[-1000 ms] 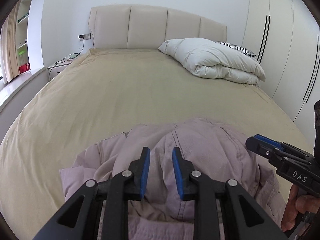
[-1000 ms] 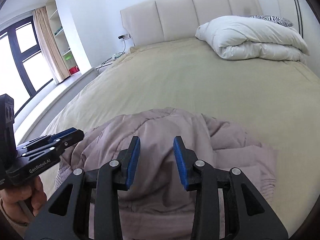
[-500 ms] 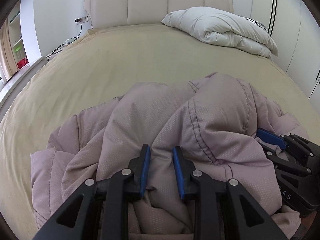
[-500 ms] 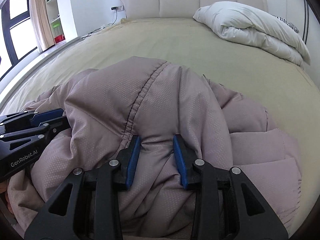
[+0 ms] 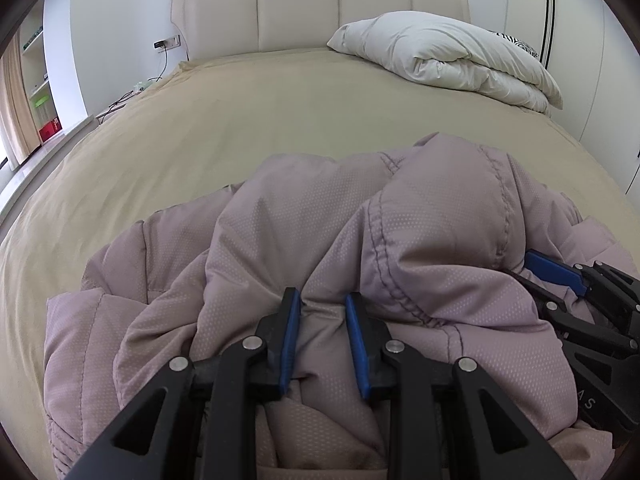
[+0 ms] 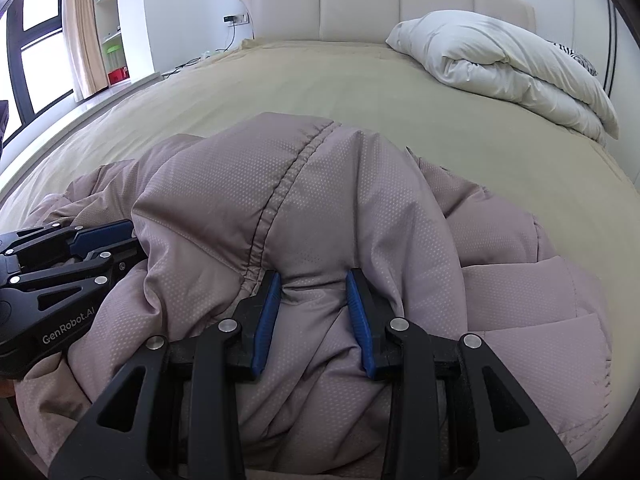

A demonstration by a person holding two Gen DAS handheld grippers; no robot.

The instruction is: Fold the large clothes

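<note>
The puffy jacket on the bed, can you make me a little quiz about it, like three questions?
1. True or false: both grippers are pinching the puffy mauve jacket.
2. Where is the folded white duvet? A) under the jacket B) near the headboard, apart from the jacket C) on the floor
3. Fill in: the jacket lies bunched up on the ____ bedsheet.

Key:
1. True: the left gripper and the right gripper each have jacket fabric squeezed between their blue fingers.
2. B
3. beige
</note>
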